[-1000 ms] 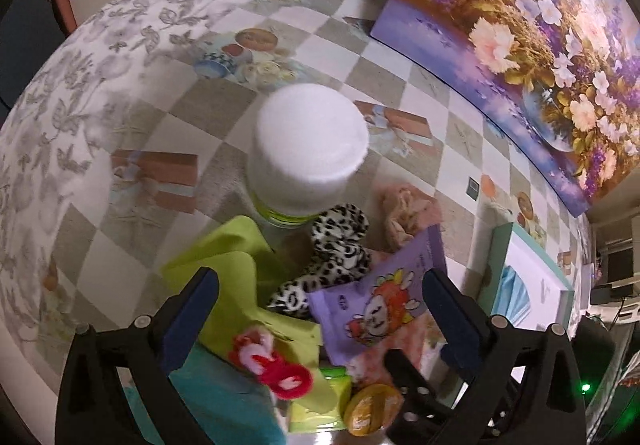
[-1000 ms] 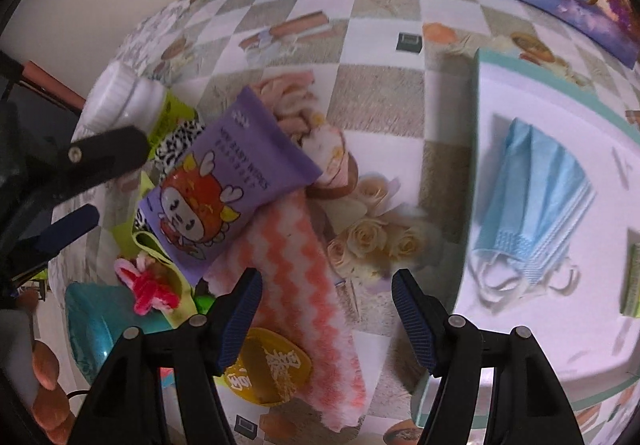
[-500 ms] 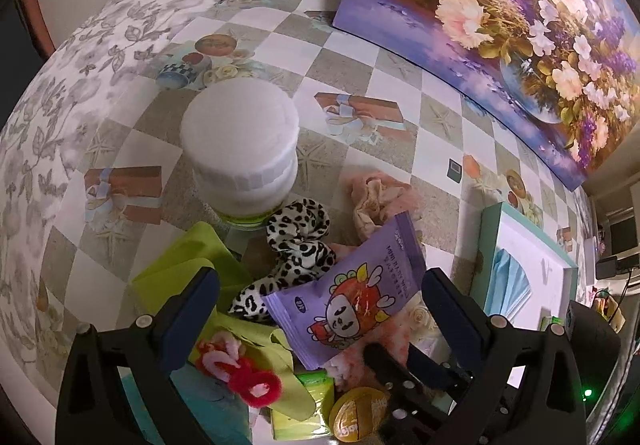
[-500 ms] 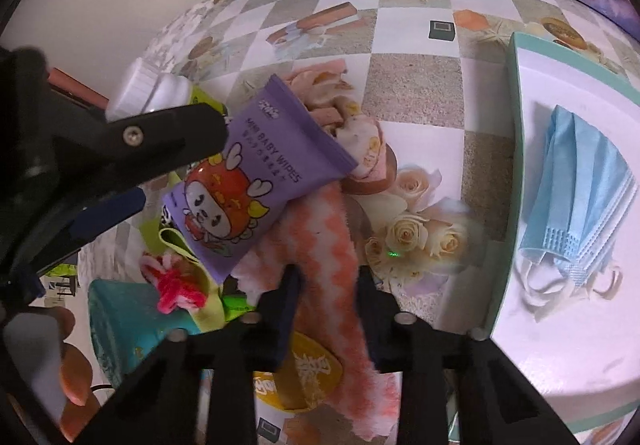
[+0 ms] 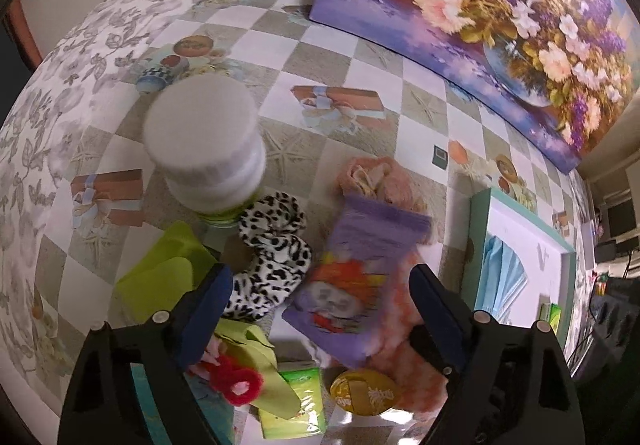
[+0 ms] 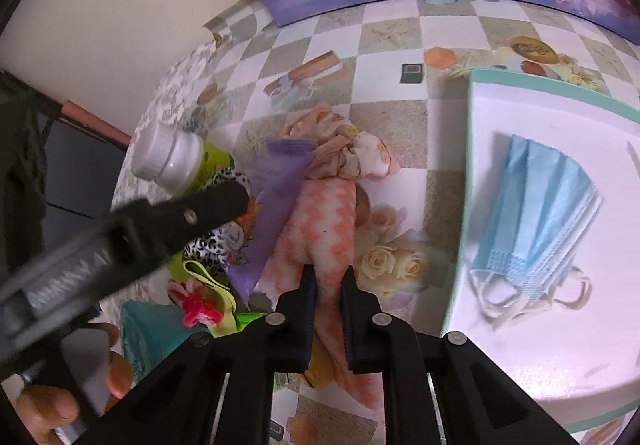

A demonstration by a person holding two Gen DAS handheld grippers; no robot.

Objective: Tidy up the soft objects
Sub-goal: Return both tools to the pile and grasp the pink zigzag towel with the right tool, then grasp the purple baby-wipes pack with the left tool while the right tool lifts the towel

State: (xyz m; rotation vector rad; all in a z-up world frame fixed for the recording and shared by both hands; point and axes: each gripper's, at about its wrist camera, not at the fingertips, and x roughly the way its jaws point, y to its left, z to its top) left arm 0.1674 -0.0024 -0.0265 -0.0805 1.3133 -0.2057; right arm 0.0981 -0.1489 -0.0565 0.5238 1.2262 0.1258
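Soft objects mostly lie heaped on my bench [image 6: 400,25], unsorted. Beside them, my white tray [image 6: 540,345] holds just a blue face mask [image 6: 540,213]. My right gripper [image 6: 328,285] fingers are clenched on the pink zigzag cloth [image 6: 324,221]. My left gripper [image 5: 320,309] fingers are spread, hovering above the purple wipes pack [image 5: 352,277].

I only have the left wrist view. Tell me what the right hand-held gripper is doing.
Observer: The right hand-held gripper is shut on the pink zigzag cloth, pinching a raised fold.
Operator: Describe the blue thing in the tray.
Observer: It is a face mask lying flat on the white tray, with its white ear loops toward the camera.
Operator: Say how the left one looks from there.
Observer: One finger of the open left hand-held gripper crosses in front of the leopard scrunchie.
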